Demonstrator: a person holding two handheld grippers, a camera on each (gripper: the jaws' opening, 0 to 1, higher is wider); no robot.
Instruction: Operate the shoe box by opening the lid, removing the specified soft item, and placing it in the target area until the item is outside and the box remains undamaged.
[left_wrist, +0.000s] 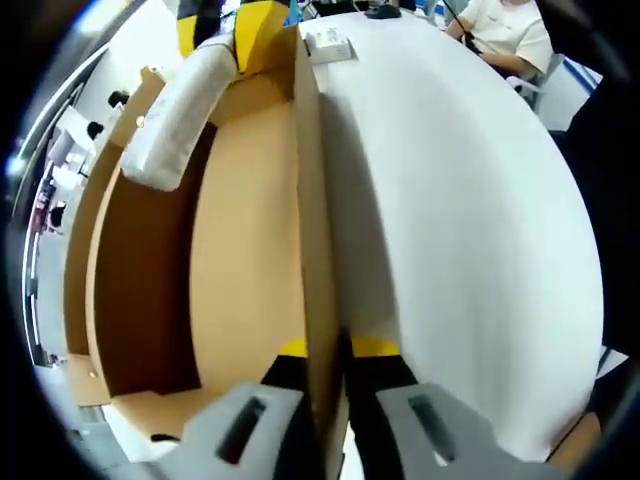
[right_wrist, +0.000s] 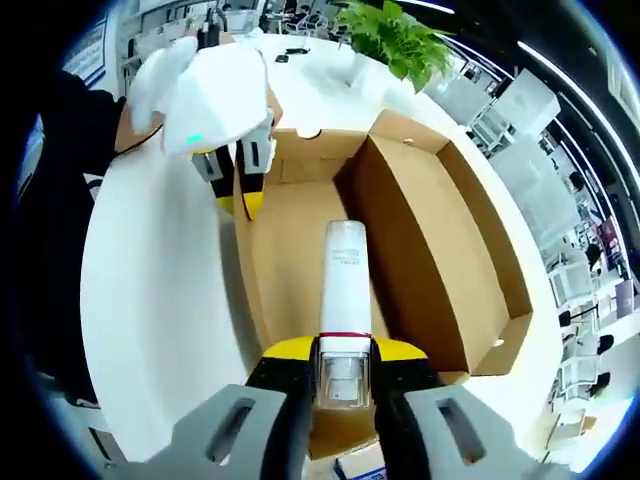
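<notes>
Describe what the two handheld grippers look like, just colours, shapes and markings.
The left gripper has two black jaws with yellow tips, each rising from a grey moulded base with a slot-shaped recess. The right gripper matches: black jaws, yellow tips, grey slotted bases. In the right gripper view the left gripper carries a rounded white housing with a small green light.

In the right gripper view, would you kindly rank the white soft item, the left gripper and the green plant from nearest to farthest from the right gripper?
1. White soft item, held in the right gripper.
2. Left gripper, on the box wall, upper left.
3. Green plant, beyond the box, top.
</notes>
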